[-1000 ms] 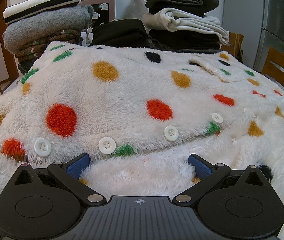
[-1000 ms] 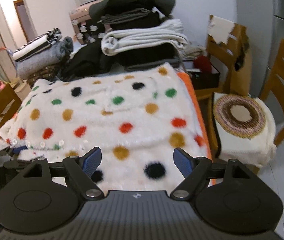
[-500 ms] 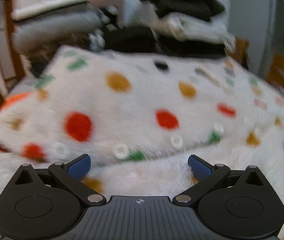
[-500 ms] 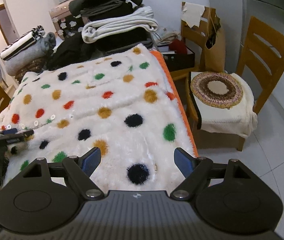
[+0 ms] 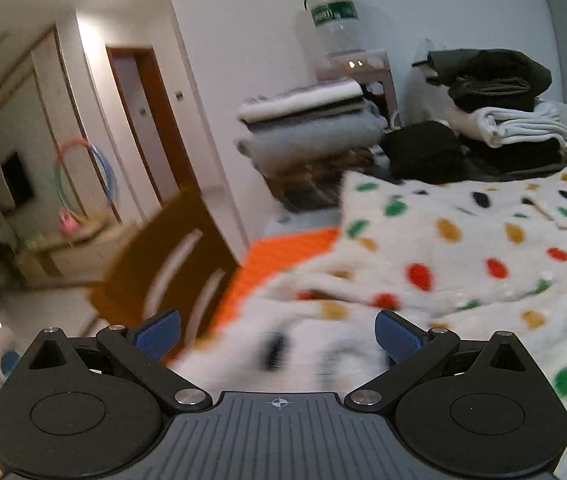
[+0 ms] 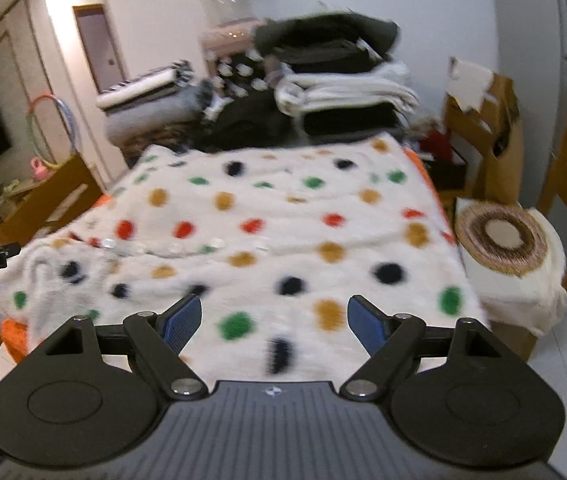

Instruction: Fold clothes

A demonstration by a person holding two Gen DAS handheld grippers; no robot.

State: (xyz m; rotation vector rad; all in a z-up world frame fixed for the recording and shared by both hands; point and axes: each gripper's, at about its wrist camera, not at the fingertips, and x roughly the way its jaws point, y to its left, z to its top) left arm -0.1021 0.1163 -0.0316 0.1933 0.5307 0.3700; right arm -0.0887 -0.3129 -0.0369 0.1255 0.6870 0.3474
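Note:
A fluffy white garment point(image 6: 283, 232) with coloured dots and a row of white buttons point(image 6: 171, 246) lies spread flat over an orange cover on the table. In the left wrist view the same garment point(image 5: 463, 264) fills the right half, blurred near the front. My left gripper point(image 5: 277, 332) hangs open above the garment's left edge, nothing between its blue pads. My right gripper point(image 6: 273, 318) is open too, held above the garment's near edge, with only fabric below it.
Stacks of folded clothes point(image 6: 323, 92) stand at the table's far end, also seen as stacks point(image 5: 495, 120) in the left wrist view. A wooden chair point(image 5: 163, 252) stands left of the table. Another chair with a round cushion point(image 6: 501, 236) is on the right. The orange cover point(image 5: 279, 256) shows at the left edge.
My left gripper has risen off the buttoned edge and swung left, now showing the chair and doorway. My right gripper has pulled back toward the near edge. Both stayed open.

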